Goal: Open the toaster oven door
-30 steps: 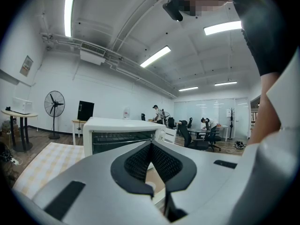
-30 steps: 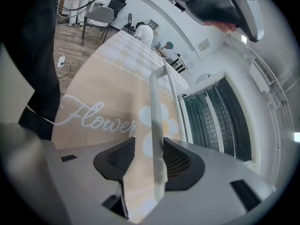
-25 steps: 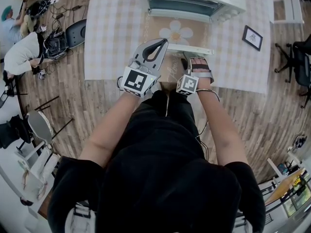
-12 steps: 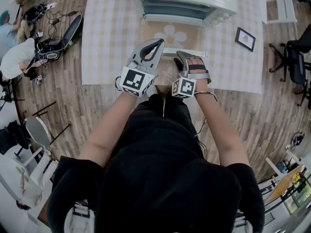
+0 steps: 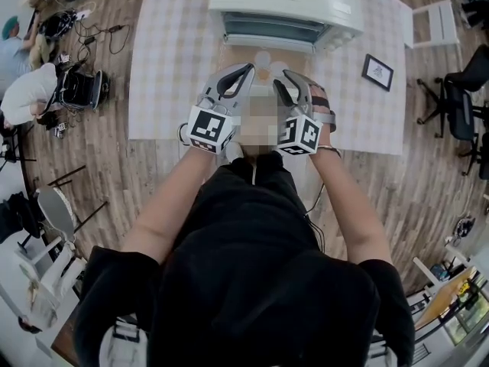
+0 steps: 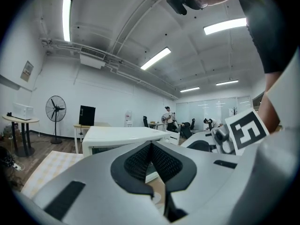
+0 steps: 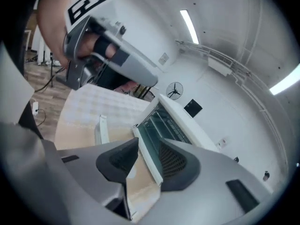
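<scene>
The white toaster oven (image 5: 286, 2) stands at the back of the table, its glass door (image 5: 263, 56) folded down flat toward me. In the right gripper view the oven's open front (image 7: 161, 123) and the door's white handle bar (image 7: 100, 130) show beyond the jaws. My right gripper (image 5: 284, 79) is raised above the door and open with nothing between its fingers; its jaws have just been closing. Beside it, my left gripper (image 5: 246, 69) is held up with its fingertips touching, shut on nothing. The oven's white top (image 6: 122, 137) lies past the left gripper (image 6: 151, 146).
A checkered cloth covers the table (image 5: 168, 60). On its right side a small framed picture (image 5: 377, 73) lies. A white chair (image 5: 432, 21) and a black office chair (image 5: 466, 90) stand to the right. People and cables (image 5: 46, 60) are on the wooden floor at left.
The right gripper has lifted away from the door handle, rolled, and narrowed its jaws. The left gripper has risen slightly. The door stays down.
</scene>
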`<state>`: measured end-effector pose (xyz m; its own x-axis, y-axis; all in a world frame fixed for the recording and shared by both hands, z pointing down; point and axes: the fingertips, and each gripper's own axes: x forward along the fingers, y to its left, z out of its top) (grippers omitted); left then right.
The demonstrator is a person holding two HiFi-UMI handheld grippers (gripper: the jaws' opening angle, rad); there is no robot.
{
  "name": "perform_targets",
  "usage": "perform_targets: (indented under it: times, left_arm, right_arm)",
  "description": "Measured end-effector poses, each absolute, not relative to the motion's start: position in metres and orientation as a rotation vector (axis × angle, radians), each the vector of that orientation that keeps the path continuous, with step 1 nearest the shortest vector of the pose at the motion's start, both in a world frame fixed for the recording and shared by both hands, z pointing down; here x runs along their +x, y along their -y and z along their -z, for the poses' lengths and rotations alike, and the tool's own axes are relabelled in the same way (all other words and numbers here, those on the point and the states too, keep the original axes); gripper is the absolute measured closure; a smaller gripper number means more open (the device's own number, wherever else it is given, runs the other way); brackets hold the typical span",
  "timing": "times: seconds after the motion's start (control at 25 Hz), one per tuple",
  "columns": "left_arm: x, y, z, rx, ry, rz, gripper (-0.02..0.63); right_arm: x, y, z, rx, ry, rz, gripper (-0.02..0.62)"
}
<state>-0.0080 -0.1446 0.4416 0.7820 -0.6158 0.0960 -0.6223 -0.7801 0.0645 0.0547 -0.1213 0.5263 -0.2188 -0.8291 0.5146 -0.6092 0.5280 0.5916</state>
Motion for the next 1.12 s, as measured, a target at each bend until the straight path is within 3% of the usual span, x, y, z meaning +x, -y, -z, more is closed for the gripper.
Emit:
perform_targets:
  times: [0.48, 1.12]
  left_arm:
    - [-0.004, 0.137, -0.412, 2.915, 0.967, -0.092, 0.591]
    - [0.013, 0.106, -0.365, 2.971, 0.851, -0.027, 0.591]
  right_arm:
    - [0.042, 0.114, -0.414, 1.428, 2.407, 0.052, 0.522]
    - [0.061, 0.095, -0.372, 1.471, 2.643, -0.032, 0.577]
